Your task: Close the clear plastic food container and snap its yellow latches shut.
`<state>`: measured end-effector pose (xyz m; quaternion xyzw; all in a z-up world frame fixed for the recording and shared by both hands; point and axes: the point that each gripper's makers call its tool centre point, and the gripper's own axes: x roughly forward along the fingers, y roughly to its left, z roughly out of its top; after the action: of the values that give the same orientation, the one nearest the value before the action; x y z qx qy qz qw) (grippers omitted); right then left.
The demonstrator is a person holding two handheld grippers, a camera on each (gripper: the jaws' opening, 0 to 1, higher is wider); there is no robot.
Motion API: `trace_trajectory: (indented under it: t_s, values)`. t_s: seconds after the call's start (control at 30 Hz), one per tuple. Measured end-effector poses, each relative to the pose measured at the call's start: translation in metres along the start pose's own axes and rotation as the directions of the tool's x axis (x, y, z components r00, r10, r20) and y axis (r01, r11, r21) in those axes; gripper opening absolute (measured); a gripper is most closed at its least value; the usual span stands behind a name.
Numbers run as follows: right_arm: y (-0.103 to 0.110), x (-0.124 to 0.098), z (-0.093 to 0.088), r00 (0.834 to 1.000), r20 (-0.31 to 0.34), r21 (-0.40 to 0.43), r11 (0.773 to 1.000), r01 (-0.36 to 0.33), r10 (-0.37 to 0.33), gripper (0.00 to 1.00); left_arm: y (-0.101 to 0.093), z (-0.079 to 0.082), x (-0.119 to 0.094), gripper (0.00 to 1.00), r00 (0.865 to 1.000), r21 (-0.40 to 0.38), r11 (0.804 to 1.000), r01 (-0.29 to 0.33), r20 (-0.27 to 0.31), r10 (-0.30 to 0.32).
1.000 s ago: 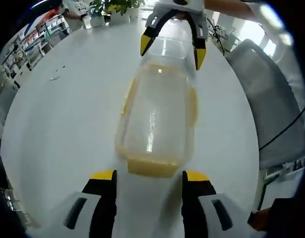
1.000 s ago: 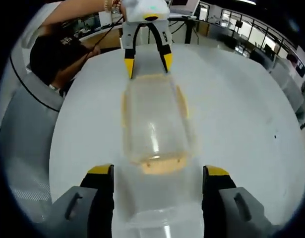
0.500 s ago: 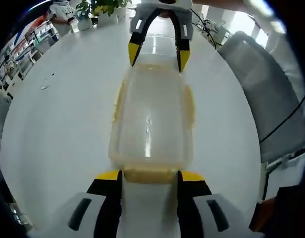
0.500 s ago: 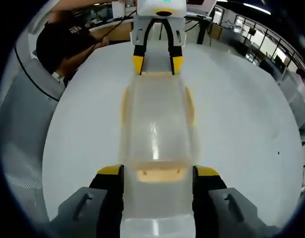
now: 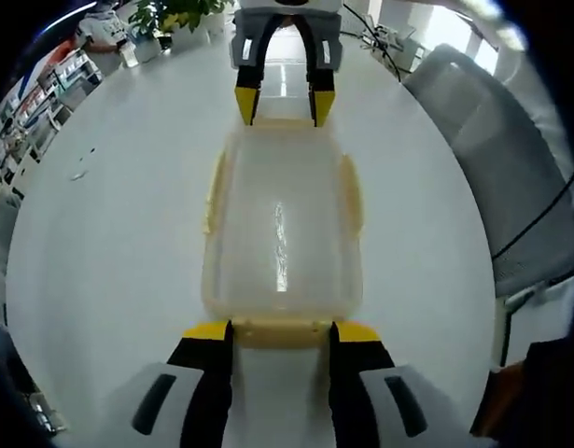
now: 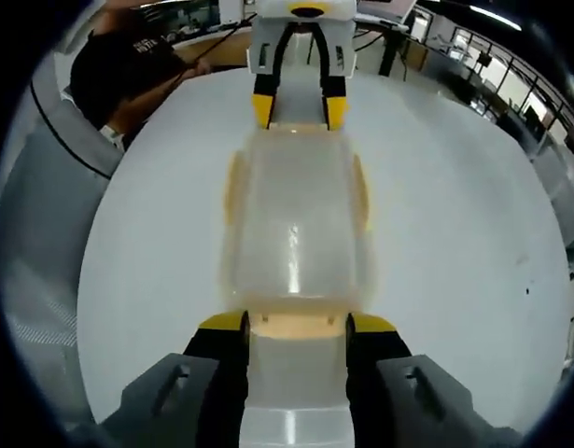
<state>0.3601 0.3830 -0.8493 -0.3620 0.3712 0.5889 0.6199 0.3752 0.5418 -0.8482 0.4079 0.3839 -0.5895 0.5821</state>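
A clear plastic food container (image 5: 282, 233) with yellow latches (image 5: 283, 331) lies on the round white table (image 5: 109, 243). The left gripper (image 5: 280, 334) brackets its near end latch; the right gripper (image 5: 282, 98) brackets the far end.

My left gripper (image 5: 279, 333) has black jaws capped with yellow tips and pale grey housings, each bearing a dark oval slot. At twelve o'clock, my right gripper (image 5: 284, 98) shows a grey body and the same yellow tips. At ten o'clock in the right gripper view sits my black printed shirt (image 6: 128, 70).
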Motion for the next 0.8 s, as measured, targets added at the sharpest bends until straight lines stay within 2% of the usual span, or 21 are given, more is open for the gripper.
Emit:
trace_trajectory:
  t_s: [0.1, 0.53, 0.8]
  values:
    - [-0.0012, 0.0001, 0.0002, 1.000, 0.013, -0.017, 1.000, -0.013, 0.014, 0.37, -0.0001, 0.0002, -0.0002, 0.34, 1.000, -0.002, 1.000, 0.001, 0.007, -0.001]
    - [-0.0040, 0.0003, 0.0008, 0.999, -0.050, -0.006, 1.000, -0.009, 0.009, 0.36, -0.0020, 0.0011, -0.0019, 0.33, 1.000, -0.024, 1.000, -0.003, -0.007, 0.003]
    - [-0.0019, -0.0006, 0.0015, 0.998, -0.060, 0.001, 1.000, -0.006, 0.006, 0.35, -0.0054, 0.0011, -0.0037, 0.33, 1.000, -0.027, 1.000, -0.006, -0.011, 0.006]
